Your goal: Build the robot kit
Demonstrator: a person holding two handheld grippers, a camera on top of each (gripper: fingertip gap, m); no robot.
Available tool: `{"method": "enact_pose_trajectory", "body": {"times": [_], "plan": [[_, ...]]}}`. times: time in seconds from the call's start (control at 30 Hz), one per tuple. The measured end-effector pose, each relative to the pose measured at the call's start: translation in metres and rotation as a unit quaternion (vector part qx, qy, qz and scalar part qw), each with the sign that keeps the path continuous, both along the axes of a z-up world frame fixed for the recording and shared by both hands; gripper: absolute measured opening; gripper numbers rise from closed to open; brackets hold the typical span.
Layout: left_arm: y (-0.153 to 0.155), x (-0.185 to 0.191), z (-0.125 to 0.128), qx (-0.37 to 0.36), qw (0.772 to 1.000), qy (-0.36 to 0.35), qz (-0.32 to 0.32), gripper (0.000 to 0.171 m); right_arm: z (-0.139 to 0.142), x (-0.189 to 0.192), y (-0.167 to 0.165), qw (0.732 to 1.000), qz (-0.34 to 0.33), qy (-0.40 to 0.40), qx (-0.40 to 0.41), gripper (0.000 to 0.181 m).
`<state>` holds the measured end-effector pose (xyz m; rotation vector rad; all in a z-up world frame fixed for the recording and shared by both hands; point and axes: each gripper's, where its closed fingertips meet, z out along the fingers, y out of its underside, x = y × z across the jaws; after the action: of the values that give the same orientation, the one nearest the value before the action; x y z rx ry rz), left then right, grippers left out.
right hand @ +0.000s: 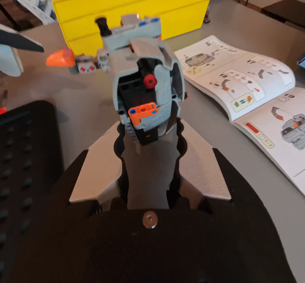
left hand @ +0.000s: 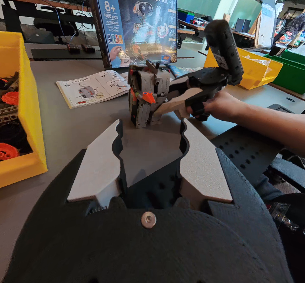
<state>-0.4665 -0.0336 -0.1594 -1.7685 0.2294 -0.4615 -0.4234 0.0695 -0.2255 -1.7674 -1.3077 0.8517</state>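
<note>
The half-built grey model point(left hand: 148, 93) stands mid-surface; right hand-held gripper point(right hand: 149, 132) pinches its base — left hand-held gripper point(left hand: 151, 125) spread, empty, just before it.

A grey brick-built model point(left hand: 148, 93) stands upright on a grey table point(left hand: 74, 135), flanked by two handheld grippers.

The left gripper point(left hand: 151, 125) hovers just short of the model, its white fingers point(left hand: 102, 159) spread apart and holding nothing. The right gripper point(left hand: 158, 108), held by a hand point(left hand: 221, 106), comes in from the right and reaches the model's lower side, though whether it grips is hidden. An open instruction booklet point(left hand: 92, 88) lies beside the model, a blue kit box point(left hand: 138, 26) stands behind it, and a yellow bin point(left hand: 24, 110) of black and orange parts sits at the left edge. Another yellow bin point(left hand: 257, 70) is on the right.
</note>
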Motion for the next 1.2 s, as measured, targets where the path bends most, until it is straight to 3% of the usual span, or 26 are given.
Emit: {"method": "enact_pose_trajectory", "body": {"times": [0.07,0.2,0.27,0.37,0.43,0.53,0.6,0.7,0.8,0.97,1.2], "plan": [[0.000,-0.002,0.001,0.004,1.000,-0.022,0.004,0.069,-0.011,0.001,-0.008,0.999,0.015,-0.034,0.012,0.064],[0.005,0.001,-0.017,-0.038,0.999,-0.021,0.013,0.070,-0.005,0.023,-0.008,0.999,0.013,-0.029,0.014,0.062],[0.009,-0.006,-0.028,-0.075,0.996,0.000,0.051,0.063,0.013,0.047,0.018,0.998,-0.025,-0.021,0.063,0.062],[0.012,0.002,-0.021,-0.073,0.996,-0.003,0.057,0.061,0.040,0.093,0.069,0.984,-0.077,0.003,0.163,0.061],[0.018,0.011,-0.020,-0.073,0.995,0.010,0.063,0.072,0.047,0.127,0.102,0.971,-0.109,0.005,0.212,0.061],[0.036,0.012,-0.031,-0.096,0.986,0.076,0.112,0.104,0.053,0.162,0.129,0.961,-0.123,0.035,0.243,0.058],[0.049,0.012,-0.032,-0.101,0.981,0.086,0.140,0.114,0.054,0.178,0.141,0.952,-0.130,0.044,0.275,0.046],[0.068,0.014,-0.032,-0.109,0.978,0.074,0.160,0.115,0.061,0.189,0.151,0.930,-0.107,0.060,0.346,0.043],[0.080,0.015,-0.044,-0.142,0.972,0.089,0.164,0.117,0.048,0.197,0.166,0.916,-0.085,0.013,0.393,0.044],[0.086,0.011,-0.053,-0.165,0.965,0.104,0.176,0.110,0.065,0.196,0.156,0.945,-0.079,0.092,0.304,0.044],[0.089,0.015,-0.056,-0.175,0.966,0.094,0.168,0.104,0.063,0.197,0.151,0.937,-0.057,0.069,0.339,0.042]]}}
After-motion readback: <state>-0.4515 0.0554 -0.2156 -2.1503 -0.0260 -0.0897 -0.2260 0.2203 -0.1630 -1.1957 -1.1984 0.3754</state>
